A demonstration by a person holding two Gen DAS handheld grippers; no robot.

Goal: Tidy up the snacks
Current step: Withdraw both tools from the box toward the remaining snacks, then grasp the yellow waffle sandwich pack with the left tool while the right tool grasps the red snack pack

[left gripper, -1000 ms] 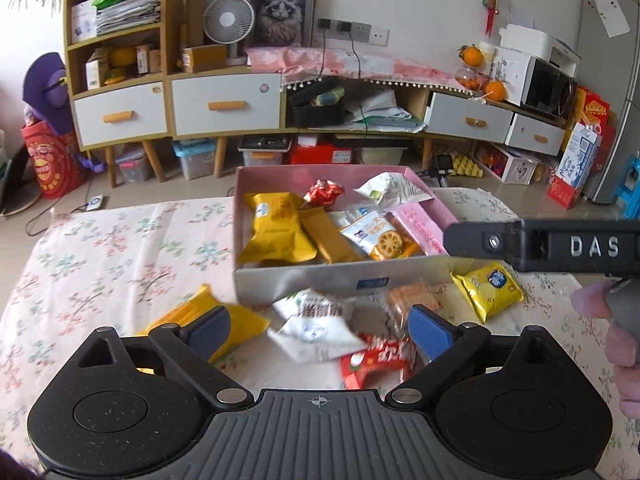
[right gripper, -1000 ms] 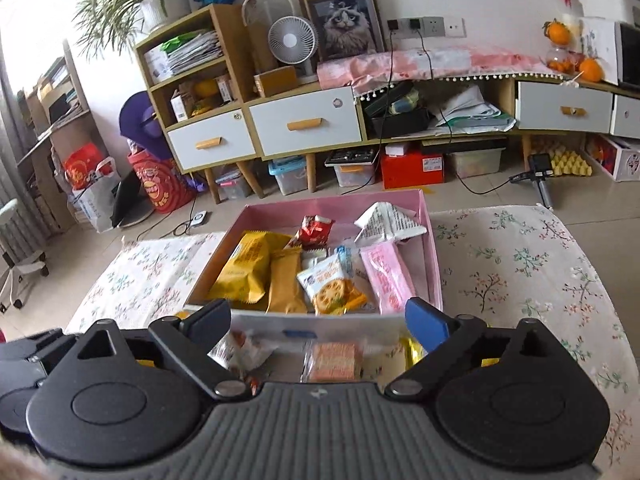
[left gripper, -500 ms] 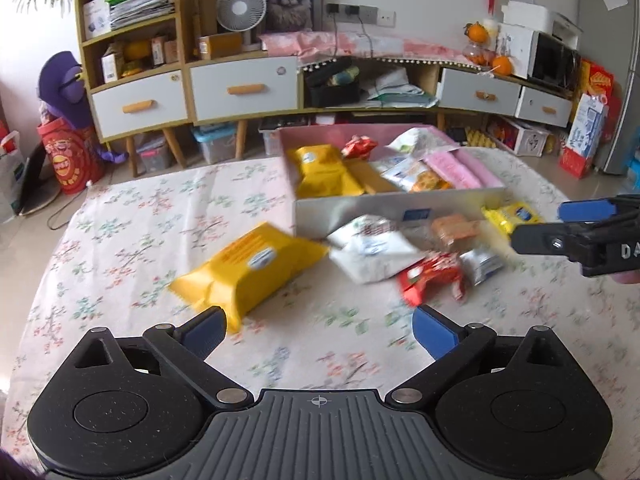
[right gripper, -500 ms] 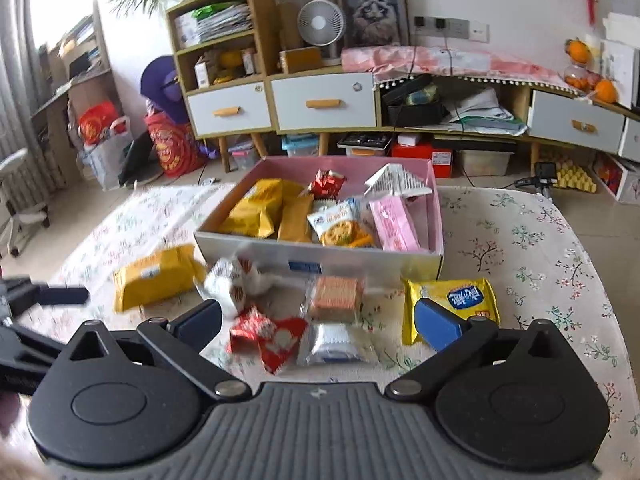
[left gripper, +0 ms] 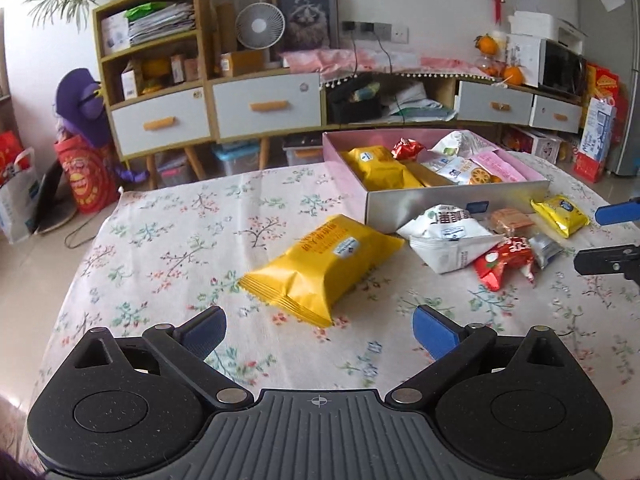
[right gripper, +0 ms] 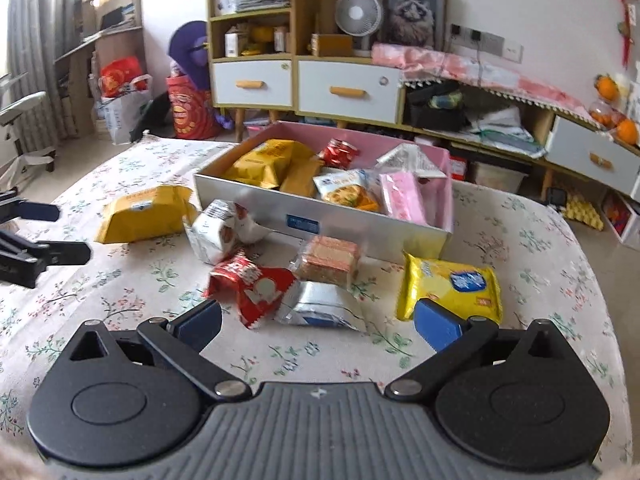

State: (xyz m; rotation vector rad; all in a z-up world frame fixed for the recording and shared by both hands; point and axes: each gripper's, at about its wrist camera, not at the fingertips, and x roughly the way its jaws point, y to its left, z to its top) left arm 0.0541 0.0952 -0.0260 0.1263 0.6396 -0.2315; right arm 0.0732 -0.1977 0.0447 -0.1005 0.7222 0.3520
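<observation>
A pink-lined box (left gripper: pixel 456 202) (right gripper: pixel 328 220) holds several snack packets. Loose snacks lie on the floral cloth in front of it: a big yellow packet (left gripper: pixel 324 262) (right gripper: pixel 146 212), a white packet (left gripper: pixel 448 238) (right gripper: pixel 218 230), a red packet (left gripper: pixel 504 260) (right gripper: pixel 252 284), a silver packet (right gripper: pixel 320 306), a brown biscuit pack (right gripper: pixel 330 260) and a small yellow packet (left gripper: pixel 560 214) (right gripper: pixel 450 284). My left gripper (left gripper: pixel 318 330) is open, just short of the big yellow packet, nothing between its fingers. My right gripper (right gripper: pixel 318 326) is open, with the red and silver packets just ahead of its fingers.
The table (left gripper: pixel 172 248) carries a floral cloth, bare on its left half. Beyond the table stand a low cabinet with drawers (left gripper: pixel 264 108), a shelf unit (right gripper: pixel 248 12), a fan (left gripper: pixel 260 26) and floor clutter. The right gripper's fingers (left gripper: pixel 612 236) show at the left wrist view's right edge.
Both grippers have pulled back from the box and sunk toward the table. The left one has swung left, so the big yellow packet now lies centred before it. The right gripper's jaws spread slightly wider.
</observation>
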